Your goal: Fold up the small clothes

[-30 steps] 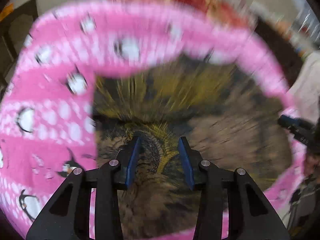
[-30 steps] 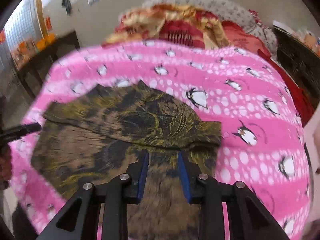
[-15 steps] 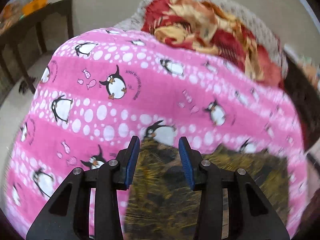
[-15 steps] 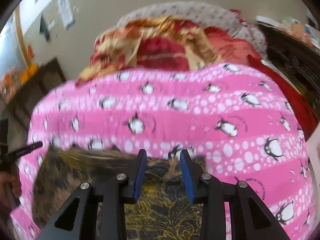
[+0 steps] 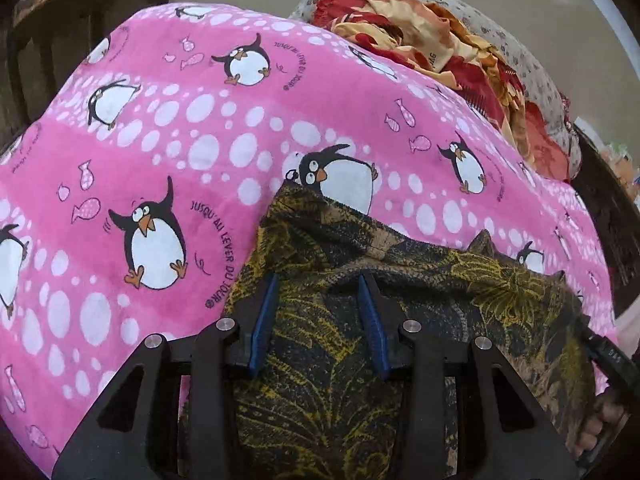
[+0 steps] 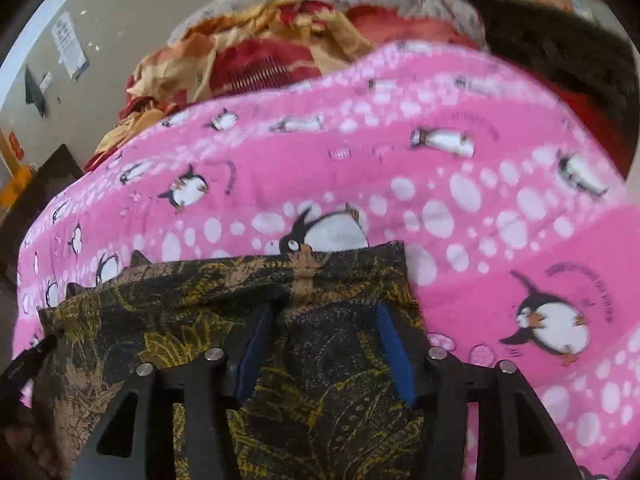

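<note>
On pink penguin blanket (image 5: 280, 120), dark yellow-patterned garment (image 5: 320, 380), left tongs (image 5: 316, 280) and right tongs (image 6: 328, 308) parted above.

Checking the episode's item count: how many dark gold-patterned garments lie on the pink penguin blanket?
1. The dark gold-patterned garment lies on the pink penguin blanket, at its near edge below both grippers. More may be hidden out of frame.

The setting is a home bedroom. A bed carries a pink penguin-print blanket (image 5: 280, 128) and a crumpled red-and-yellow quilt (image 5: 432, 52). Dark wooden furniture (image 5: 60, 32) stands beside it.
</note>
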The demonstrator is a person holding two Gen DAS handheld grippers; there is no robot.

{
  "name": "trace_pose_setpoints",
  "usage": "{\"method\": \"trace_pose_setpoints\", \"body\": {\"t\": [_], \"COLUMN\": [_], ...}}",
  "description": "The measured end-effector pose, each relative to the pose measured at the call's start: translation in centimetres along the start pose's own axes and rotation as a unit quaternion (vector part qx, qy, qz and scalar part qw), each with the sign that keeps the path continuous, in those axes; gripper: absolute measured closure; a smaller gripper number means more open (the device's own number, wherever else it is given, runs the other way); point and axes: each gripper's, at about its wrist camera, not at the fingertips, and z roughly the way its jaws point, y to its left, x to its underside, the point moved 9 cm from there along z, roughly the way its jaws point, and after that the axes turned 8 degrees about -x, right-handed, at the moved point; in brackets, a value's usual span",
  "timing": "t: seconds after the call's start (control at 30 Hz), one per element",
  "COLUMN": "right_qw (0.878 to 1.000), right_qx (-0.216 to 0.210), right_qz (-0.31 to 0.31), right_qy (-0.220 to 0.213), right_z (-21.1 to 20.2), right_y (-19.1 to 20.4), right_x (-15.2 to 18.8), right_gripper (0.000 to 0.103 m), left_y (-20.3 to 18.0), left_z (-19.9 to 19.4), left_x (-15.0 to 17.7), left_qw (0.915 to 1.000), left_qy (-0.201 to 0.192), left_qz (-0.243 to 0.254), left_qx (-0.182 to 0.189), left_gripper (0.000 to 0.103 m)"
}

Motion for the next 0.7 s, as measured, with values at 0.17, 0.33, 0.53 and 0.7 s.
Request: {"method": "trace_pose_setpoints", "body": {"t": [0.17, 0.33, 0.53, 0.7], "right_qw": [0.999, 0.999, 0.994, 0.981], "right_qx": [-0.029, -0.03, 0.004, -0.02], "right_qz": [0.014, -0.008, -0.11, -0.191], "right_qy": [0.006, 0.039, 0.006, -0.002], "right_z": [0.2, 0.8, -6.2, -11.8], "right_y": [-0.3, 0.9, 6.4, 10.7], "right_x": [-0.3, 0.1, 0.6, 5.6], "right_gripper": [0.039, 0.029, 0.036, 0.036], "left_y": [-0.5, -1.7, -3.4, -8.2], "left_z": [0.0, 0.6, -1.8, -11.5], "left_x": [0.1, 0.0, 0.2, 6.9], "left_qw": [0.9999, 0.9993, 0.9972, 0.982], "left_qy": [0.0, 0.01, 0.026, -0.006], "left_qz": [0.011, 0.036, 0.068, 0.176], "left_qx": [-0.011, 0.003, -0.012, 0.067], "left_gripper": [0.058, 0.038, 0.038, 0.038]}}
